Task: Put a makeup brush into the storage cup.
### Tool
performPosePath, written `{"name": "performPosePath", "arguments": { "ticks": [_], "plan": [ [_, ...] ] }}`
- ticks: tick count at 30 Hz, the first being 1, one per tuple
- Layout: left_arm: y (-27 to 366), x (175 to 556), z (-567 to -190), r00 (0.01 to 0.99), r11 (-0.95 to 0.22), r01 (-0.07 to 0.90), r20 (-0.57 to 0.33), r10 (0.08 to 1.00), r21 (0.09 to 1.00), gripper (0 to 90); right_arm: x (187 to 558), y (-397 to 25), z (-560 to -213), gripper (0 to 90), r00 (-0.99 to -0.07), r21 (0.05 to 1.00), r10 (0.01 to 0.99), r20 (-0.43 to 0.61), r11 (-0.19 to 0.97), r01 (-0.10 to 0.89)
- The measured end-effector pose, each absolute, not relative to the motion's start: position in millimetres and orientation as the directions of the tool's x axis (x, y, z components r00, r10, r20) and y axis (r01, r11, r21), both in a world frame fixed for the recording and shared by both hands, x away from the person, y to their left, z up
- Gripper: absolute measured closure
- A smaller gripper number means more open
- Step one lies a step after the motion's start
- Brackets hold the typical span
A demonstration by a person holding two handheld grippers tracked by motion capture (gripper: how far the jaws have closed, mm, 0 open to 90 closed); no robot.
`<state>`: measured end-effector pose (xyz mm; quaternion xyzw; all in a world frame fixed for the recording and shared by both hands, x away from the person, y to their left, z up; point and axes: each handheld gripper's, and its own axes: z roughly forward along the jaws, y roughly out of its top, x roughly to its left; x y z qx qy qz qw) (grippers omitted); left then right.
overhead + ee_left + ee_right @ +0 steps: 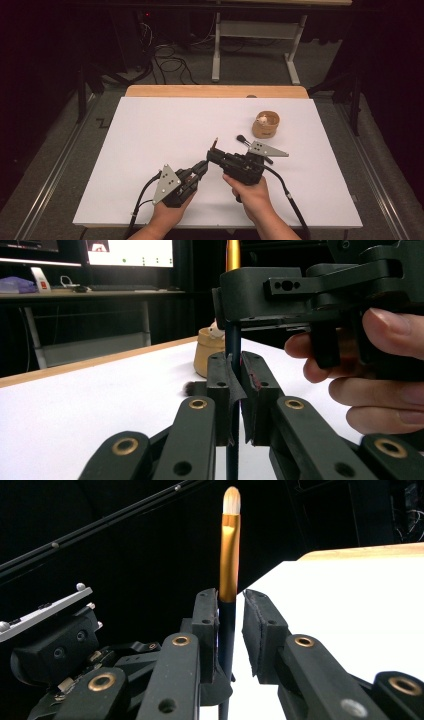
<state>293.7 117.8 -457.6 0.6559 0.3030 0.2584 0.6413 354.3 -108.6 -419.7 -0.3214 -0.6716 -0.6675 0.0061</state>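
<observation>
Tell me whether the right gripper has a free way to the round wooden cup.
Probably yes: the right gripper sits near the wooden cup with mostly bare white table between, though a gold-ferruled brush stands between its jaws.

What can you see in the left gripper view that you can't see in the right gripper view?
Left gripper view: a wooden cup on the table, a person's fingers, and a desk with a screen behind. Right gripper view: the brush's gold band and pale tip, plus a grey plate. Both: the brush's dark handle standing upright between black jaws, and the white table.
</observation>
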Motion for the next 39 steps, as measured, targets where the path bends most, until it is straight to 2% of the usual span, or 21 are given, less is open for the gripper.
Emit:
{"name": "performPosePath", "arguments": {
  "ticks": [13, 33, 39],
  "plan": [
    [117.5, 293.6, -457.7, 0.683, 0.005, 0.067, -0.050, 0.729, 0.998, 83.6, 353.6, -108.4, -420.0, 82.8, -0.795, 0.895, 0.426, 0.432, -0.095, 0.435],
    [117.8, 296.4, -457.4, 0.695, 0.000, 0.099, -0.069, 0.716, 0.995, 82.6, 352.4, -108.3, -420.0, 84.4, -0.801, 0.905, 0.436, 0.409, -0.085, 0.416],
    [117.0, 297.1, -457.8, 0.700, 0.001, 0.108, -0.077, 0.710, 0.994, 74.6, 351.9, -109.0, -419.0, 84.4, -0.803, 0.909, 0.441, 0.401, -0.084, 0.407]
  ]
}}
